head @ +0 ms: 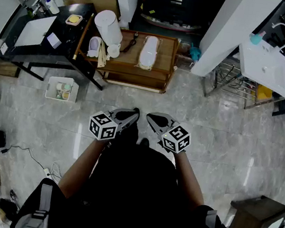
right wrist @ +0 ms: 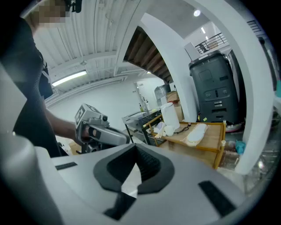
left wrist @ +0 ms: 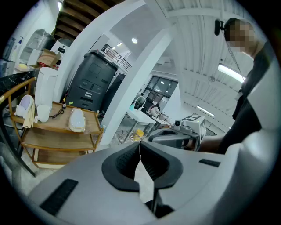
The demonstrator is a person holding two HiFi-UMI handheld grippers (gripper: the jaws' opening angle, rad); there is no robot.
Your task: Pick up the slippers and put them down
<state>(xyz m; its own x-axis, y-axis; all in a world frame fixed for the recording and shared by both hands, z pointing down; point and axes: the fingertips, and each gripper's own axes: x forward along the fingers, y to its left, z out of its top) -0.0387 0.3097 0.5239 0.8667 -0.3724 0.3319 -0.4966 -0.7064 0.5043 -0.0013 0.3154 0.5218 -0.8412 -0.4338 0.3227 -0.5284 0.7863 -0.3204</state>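
Left gripper [head: 135,114] and right gripper [head: 150,117] are both closed and empty. The white slipper [head: 148,51] lies well ahead on the wooden shelf [head: 165,61].

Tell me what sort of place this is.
Probably an indoor lab or workspace staged with home items: a wooden shelf cart, a white sink and a big dark office machine.

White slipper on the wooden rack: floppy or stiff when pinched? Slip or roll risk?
The white slipper looks thin and flat, so it is probably light and somewhat floppy if pinched at one end. It lies flat on top of the wooden rack, so rolling seems unlikely. Its surface looks glossy, so it might slip in a grip.
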